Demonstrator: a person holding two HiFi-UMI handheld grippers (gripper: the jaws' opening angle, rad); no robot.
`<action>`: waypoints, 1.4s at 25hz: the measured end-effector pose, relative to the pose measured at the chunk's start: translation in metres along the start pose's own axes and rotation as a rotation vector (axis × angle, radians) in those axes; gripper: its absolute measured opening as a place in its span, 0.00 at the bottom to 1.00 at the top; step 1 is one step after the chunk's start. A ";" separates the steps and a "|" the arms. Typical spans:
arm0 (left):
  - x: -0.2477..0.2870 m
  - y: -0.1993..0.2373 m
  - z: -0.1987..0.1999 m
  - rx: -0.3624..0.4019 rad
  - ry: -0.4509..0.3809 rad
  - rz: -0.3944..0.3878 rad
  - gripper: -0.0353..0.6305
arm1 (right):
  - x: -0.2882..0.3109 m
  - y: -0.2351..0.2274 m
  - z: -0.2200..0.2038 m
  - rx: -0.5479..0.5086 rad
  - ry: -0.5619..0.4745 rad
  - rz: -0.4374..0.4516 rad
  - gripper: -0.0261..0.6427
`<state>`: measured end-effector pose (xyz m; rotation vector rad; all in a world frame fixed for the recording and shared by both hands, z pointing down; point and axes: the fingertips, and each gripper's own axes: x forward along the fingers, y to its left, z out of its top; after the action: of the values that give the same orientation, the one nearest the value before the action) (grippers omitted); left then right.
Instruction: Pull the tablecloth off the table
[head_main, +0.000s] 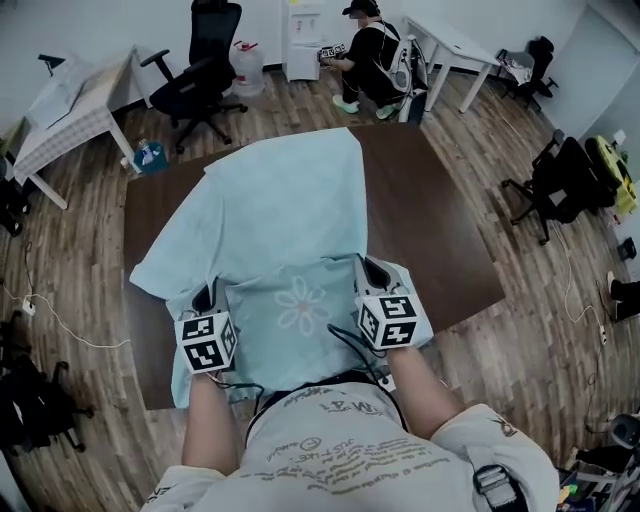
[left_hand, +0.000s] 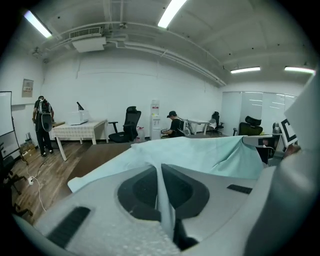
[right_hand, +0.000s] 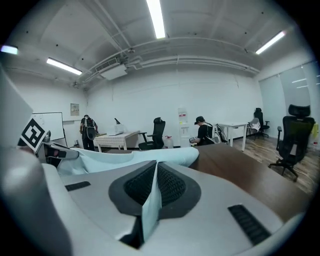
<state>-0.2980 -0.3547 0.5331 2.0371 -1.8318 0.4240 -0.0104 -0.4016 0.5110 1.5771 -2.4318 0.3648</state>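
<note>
A pale turquoise tablecloth (head_main: 285, 215) with a white flower print lies rumpled across the dark brown table (head_main: 440, 240), its near part lifted toward me. My left gripper (head_main: 204, 298) is shut on the cloth's near left edge, a fold of fabric (left_hand: 162, 192) pinched between the dark pads. My right gripper (head_main: 366, 270) is shut on the near right edge, with a cloth fold (right_hand: 150, 200) squeezed between its pads. The cloth (left_hand: 200, 155) stretches away over the table in the left gripper view. In the right gripper view the cloth (right_hand: 135, 159) lies to the left and bare tabletop (right_hand: 250, 167) to the right.
A black office chair (head_main: 200, 70) and a water jug (head_main: 246, 68) stand beyond the table. A person (head_main: 368, 55) crouches at the far side. A covered table (head_main: 70, 110) is at far left, another chair (head_main: 555, 180) at right. Cables (head_main: 60, 320) lie on the wooden floor.
</note>
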 end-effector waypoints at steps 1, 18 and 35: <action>-0.007 -0.002 0.008 0.002 -0.023 -0.001 0.07 | -0.004 0.006 0.009 -0.007 -0.023 0.011 0.06; -0.110 -0.056 0.155 0.164 -0.386 -0.026 0.07 | -0.079 0.078 0.156 -0.082 -0.346 0.100 0.06; -0.111 -0.052 0.167 0.189 -0.378 0.028 0.07 | -0.070 0.093 0.176 -0.117 -0.352 0.092 0.06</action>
<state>-0.2618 -0.3288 0.3310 2.3511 -2.1068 0.2365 -0.0758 -0.3616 0.3145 1.5952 -2.7318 -0.0472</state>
